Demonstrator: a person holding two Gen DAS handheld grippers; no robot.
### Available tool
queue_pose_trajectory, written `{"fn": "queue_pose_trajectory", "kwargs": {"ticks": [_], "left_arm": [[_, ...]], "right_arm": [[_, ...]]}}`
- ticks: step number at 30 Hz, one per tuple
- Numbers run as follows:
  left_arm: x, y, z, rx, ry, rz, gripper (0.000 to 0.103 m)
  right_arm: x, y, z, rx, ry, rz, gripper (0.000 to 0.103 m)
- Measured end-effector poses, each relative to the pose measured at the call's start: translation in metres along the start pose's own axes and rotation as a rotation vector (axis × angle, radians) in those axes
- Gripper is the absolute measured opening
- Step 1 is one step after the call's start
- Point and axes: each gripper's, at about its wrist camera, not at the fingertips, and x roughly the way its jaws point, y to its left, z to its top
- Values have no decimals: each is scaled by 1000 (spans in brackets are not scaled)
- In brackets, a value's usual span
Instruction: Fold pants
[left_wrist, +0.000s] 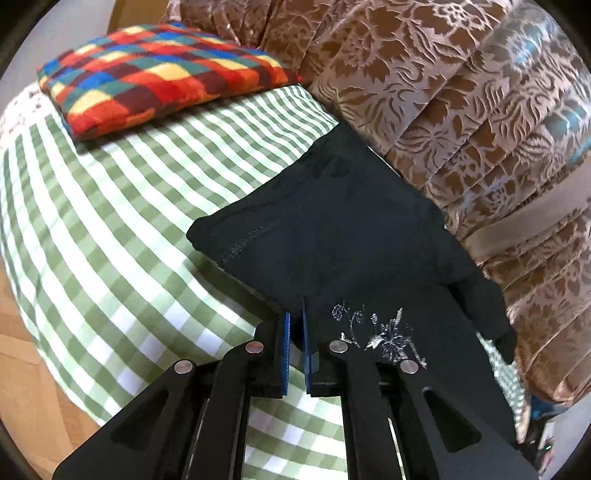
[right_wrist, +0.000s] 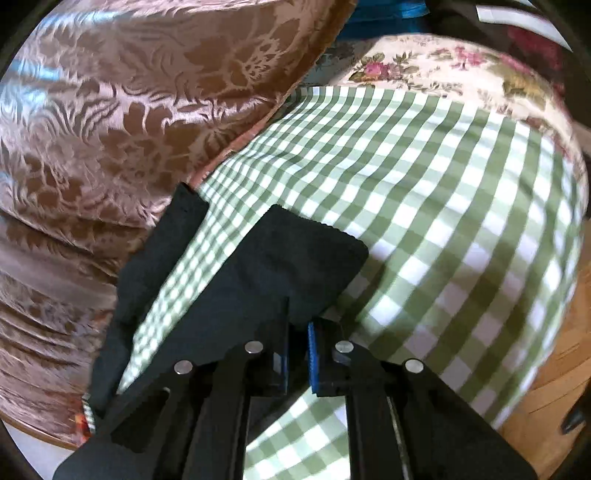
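The black pants (left_wrist: 343, 225) lie on a green-and-white checked cloth (left_wrist: 110, 206), with a silver flower print (left_wrist: 384, 336) near my left gripper (left_wrist: 296, 321). That gripper is shut on the pants' near edge, the cloth pinched between its blue pads. In the right wrist view the two black legs (right_wrist: 280, 258) spread over the checked cloth (right_wrist: 424, 192). My right gripper (right_wrist: 298, 332) is shut on the near edge of one leg. The other leg (right_wrist: 162, 254) runs along the left beside the curtain.
A brown floral curtain (left_wrist: 461, 92) hangs close behind the pants, also in the right wrist view (right_wrist: 110, 110). A colourful checked cushion (left_wrist: 155, 77) lies at the far left. A floral cover (right_wrist: 461, 70) shows beyond the checked cloth. Wooden floor (right_wrist: 546, 398) lies below its edge.
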Motion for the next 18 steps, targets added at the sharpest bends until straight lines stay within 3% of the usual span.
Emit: {"fn": "queue_pose_trajectory", "kwargs": {"ticks": [5, 6, 7, 8, 9, 11, 13, 14, 18], "left_arm": [[37, 7, -11, 46, 128, 87, 10], [33, 6, -12, 58, 108, 95, 15], [25, 8, -11, 64, 78, 118, 31], [18, 11, -10, 56, 58, 141, 38], [11, 15, -8, 47, 36, 162, 38], [-5, 23, -3, 40, -16, 187, 38], [-22, 21, 2, 43, -84, 167, 38], [-29, 17, 3, 53, -113, 122, 38], [-22, -18, -2, 141, -91, -2, 38]], "right_arm": [[18, -8, -3, 14, 53, -79, 9], [14, -8, -3, 13, 45, -82, 21], [9, -8, -2, 14, 27, -97, 32], [0, -7, 0, 14, -4, -123, 50], [-11, -4, 3, 9, -53, -153, 56], [-29, 11, 6, -30, -117, -150, 58], [-33, 33, 3, -77, -117, -99, 65], [-32, 48, 0, -115, -103, -71, 65], [-2, 124, -37, -299, 24, 93, 66]]}}
